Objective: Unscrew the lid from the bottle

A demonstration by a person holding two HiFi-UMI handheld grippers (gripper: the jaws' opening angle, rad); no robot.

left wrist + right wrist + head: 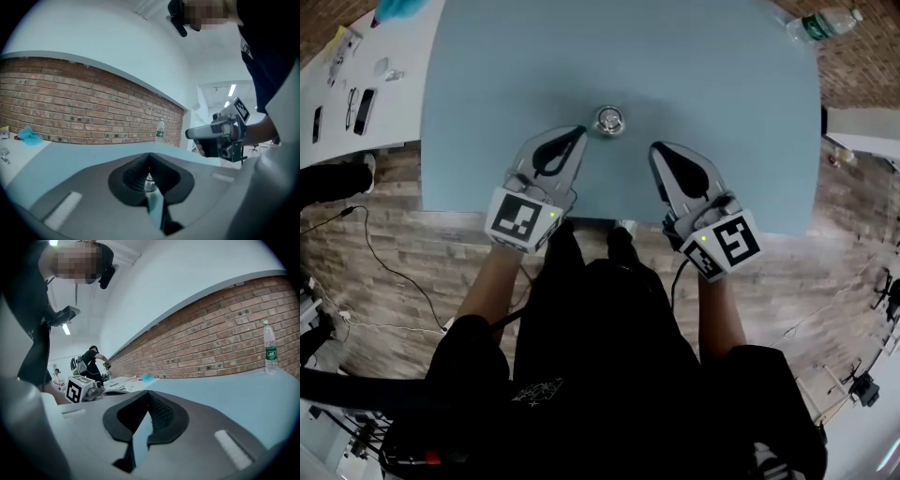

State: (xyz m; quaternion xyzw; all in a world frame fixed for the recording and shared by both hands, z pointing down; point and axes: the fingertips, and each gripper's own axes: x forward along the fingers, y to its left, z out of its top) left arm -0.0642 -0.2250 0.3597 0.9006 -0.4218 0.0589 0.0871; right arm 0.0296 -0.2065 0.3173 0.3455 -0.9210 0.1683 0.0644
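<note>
A small clear bottle (609, 120) with a lid stands upright on the light blue table (712, 84), near its front edge. My left gripper (578, 132) is shut and holds nothing; its tips lie just left of the bottle, apart from it. My right gripper (656, 149) is also shut and holds nothing, a little right of the bottle and nearer me. In the left gripper view the bottle (149, 182) shows through the slit behind the closed left gripper (149, 157), with the right gripper (206, 134) off to the side. The right gripper view shows the closed right gripper (149, 393) and the left gripper (109, 393).
A second, larger water bottle (823, 24) stands at the table's far right corner by the brick wall (225, 338). A white table (366, 84) to the left carries small items and a blue cloth (397, 8). Cables (384, 272) lie on the wooden floor. A person (93, 363) works far behind.
</note>
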